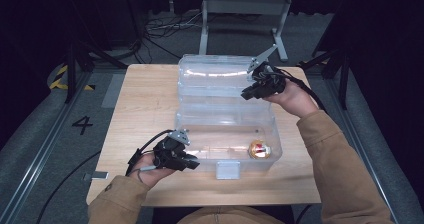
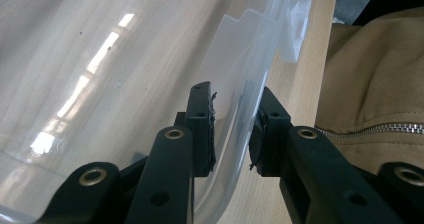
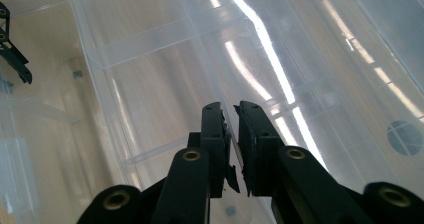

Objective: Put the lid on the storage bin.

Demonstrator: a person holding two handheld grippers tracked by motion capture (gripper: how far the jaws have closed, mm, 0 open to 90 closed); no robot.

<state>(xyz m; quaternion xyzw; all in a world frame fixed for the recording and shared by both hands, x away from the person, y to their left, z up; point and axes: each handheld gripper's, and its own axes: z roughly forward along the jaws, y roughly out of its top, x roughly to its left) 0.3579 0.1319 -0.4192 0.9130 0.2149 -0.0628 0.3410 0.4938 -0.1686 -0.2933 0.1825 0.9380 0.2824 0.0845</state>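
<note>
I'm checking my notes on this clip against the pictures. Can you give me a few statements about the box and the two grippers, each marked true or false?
1. The clear plastic box stands open on the table. True.
2. A small round object lies inside the box. True.
3. The left gripper hangs free above the table. False: its jaws straddle the box's wall.
4. The right gripper is down by the box's front latch. False: it is at the raised lid.
</note>
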